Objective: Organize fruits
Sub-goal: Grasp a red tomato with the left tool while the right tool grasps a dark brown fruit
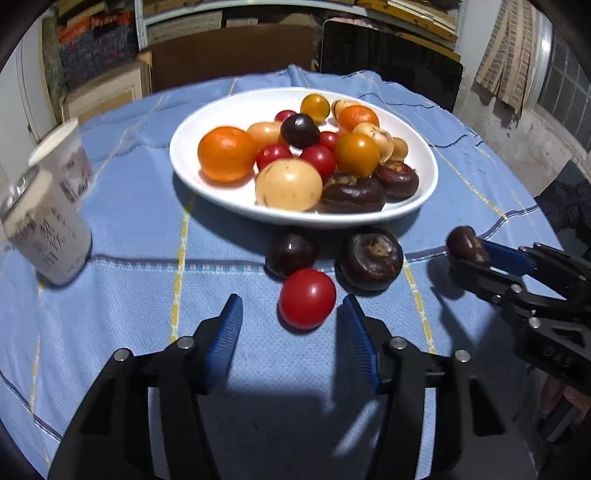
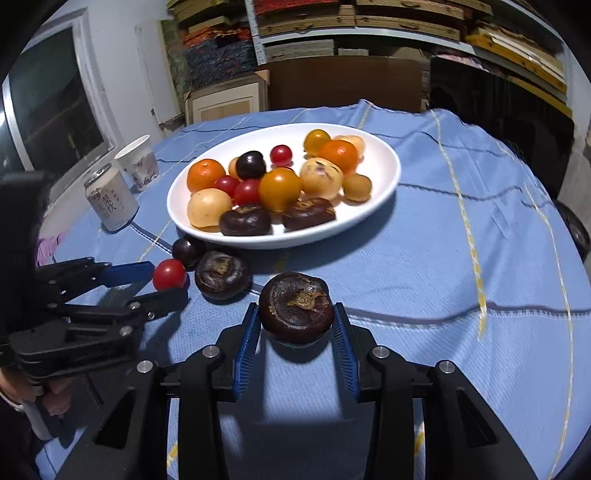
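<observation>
Blue cloth [image 2: 424, 229] w/ yellow & dark stripes covers the bench. Can [image 2: 110, 201] w/ printed characters stands upright at left, paper cup [image 2: 138, 162] just behind it, near but apart. Behind the bench: cardboard box [image 2: 225, 98], brown board [image 2: 343, 83], dark panel [image 2: 495, 122]. Shelves [image 2: 354, 26] w/ stacked flat boxes at back. Window [image 2: 51, 107] far left.

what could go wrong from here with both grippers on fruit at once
1. The left gripper has its pads either side of the red tomato with gaps showing; closing off-centre could roll it away or squash it.
2. The right gripper pinches a dark water chestnut only at the fingertips, so it might slip out when lifted.
3. Two more dark fruits lie close behind the tomato and could get knocked.
</observation>
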